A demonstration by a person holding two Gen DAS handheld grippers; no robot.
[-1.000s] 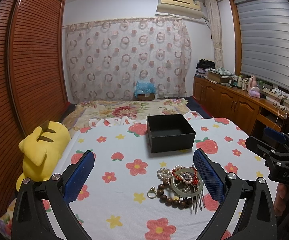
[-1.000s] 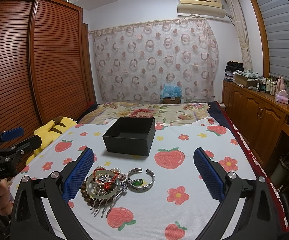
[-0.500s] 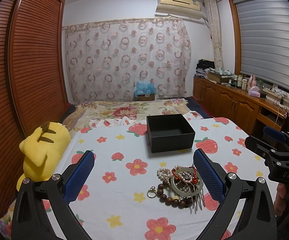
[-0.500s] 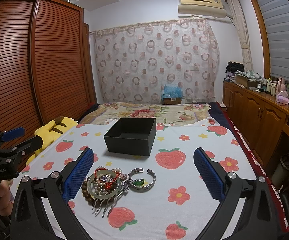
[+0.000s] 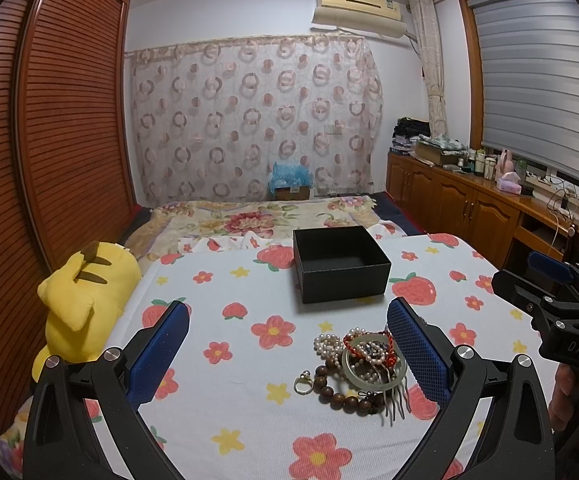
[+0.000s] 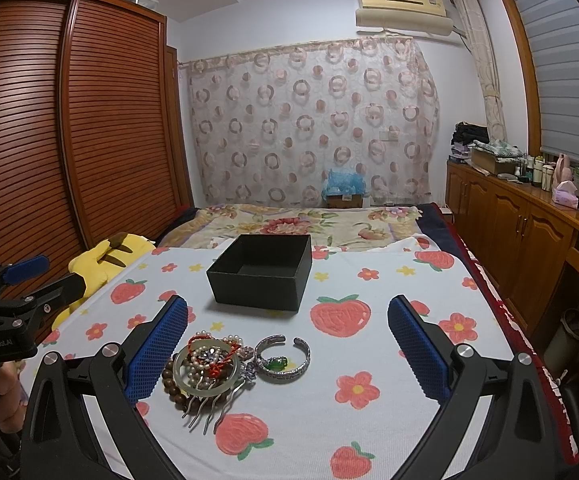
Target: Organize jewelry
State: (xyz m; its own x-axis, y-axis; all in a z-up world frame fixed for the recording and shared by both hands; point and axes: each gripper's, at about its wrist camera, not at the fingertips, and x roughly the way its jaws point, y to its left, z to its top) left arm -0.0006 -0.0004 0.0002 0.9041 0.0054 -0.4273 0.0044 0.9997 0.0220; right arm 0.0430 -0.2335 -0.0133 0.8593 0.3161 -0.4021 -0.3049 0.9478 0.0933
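At the far left a yellow plush toy lies at the edge of the strawberry-print sheet, well apart from the work and probably just part of the bed. The left gripper hangs above the sheet with its jaws spread wide and nothing between them, which suggests it is lined up for a first pick. Just right of its centre sits the jewelry pile: a gold ring, a wooden bead bracelet, a pearl strand and a pale jade bangle lying over a metal hair comb, all touching or overlapping, so they likely need lifting one at a time. Beyond the pile stands an open, empty black box, presumably the intended destination. A silver cuff bracelet with a green stone lies just beside the pile's right edge. The right gripper is likewise wide open and empty, hovering low over the cuff side.
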